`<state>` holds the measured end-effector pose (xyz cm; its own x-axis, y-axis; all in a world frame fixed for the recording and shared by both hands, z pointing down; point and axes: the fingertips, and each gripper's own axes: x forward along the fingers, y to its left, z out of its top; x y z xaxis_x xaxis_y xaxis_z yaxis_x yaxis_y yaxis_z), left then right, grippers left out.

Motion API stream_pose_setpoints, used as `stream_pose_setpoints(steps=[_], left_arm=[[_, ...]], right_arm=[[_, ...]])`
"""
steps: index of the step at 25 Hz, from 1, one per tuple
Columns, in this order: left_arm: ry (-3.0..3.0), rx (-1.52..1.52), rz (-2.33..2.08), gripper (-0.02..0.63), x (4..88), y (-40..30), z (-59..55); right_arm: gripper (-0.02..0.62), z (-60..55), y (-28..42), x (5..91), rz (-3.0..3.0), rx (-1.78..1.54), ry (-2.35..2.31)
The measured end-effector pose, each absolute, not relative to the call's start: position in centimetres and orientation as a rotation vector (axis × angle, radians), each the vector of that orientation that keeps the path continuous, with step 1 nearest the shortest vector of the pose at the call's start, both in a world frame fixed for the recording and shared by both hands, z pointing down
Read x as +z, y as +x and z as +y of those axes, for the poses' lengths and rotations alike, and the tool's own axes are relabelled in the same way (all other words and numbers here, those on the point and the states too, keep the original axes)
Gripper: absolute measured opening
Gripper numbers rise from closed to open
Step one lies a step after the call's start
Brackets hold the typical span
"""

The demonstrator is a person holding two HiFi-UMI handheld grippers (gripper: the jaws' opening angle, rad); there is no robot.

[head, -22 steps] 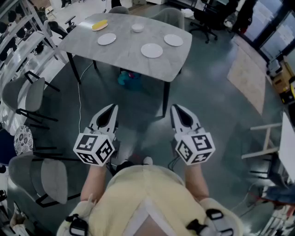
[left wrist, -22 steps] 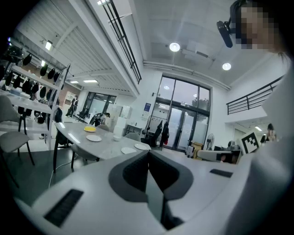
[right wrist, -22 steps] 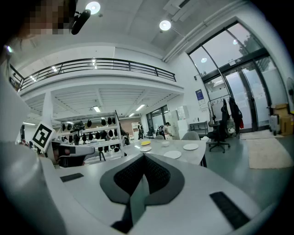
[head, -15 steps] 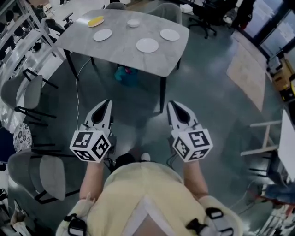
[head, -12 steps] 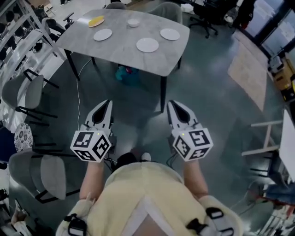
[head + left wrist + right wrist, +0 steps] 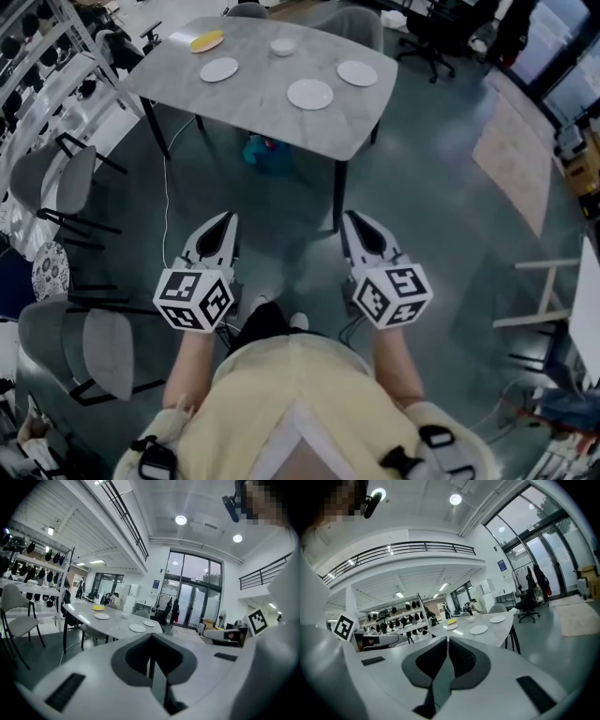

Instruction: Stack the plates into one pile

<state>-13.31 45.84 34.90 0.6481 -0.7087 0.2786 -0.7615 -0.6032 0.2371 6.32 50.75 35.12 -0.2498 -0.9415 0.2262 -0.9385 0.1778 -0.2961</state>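
Observation:
Three white plates lie apart on the grey marble table (image 6: 262,117): one on the left (image 6: 219,69), one in the middle (image 6: 310,94), one on the right (image 6: 357,73). A yellow plate (image 6: 206,40) and a small white bowl (image 6: 283,46) sit at the far side. My left gripper (image 6: 229,217) and right gripper (image 6: 349,217) hang side by side over the floor, well short of the table, both shut and holding nothing. The left gripper view shows the plates (image 6: 137,628) far beyond its jaws. From the right gripper view they (image 6: 478,629) are equally distant.
Grey chairs (image 6: 66,192) (image 6: 94,352) stand at the left beside a rack of dark gear (image 6: 37,56). A teal object (image 6: 262,150) lies under the table. More chairs (image 6: 352,26) stand behind it. A white table edge (image 6: 586,309) is at the right.
The head view has swayed a little, so the table shifts slightly in the picture. Both grippers stay shut and side by side. A dark shoe now shows between them.

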Motion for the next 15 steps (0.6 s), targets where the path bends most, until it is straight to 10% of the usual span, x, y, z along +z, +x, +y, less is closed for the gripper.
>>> stream_pose_setpoints(steps=[15], left_arm=[[2.539,0.211,-1.101,0.002,36.7,-12.5,37.2]], right_arm=[[0.064,42.7,5.4,37.3,2.372,-0.732,-1.884]])
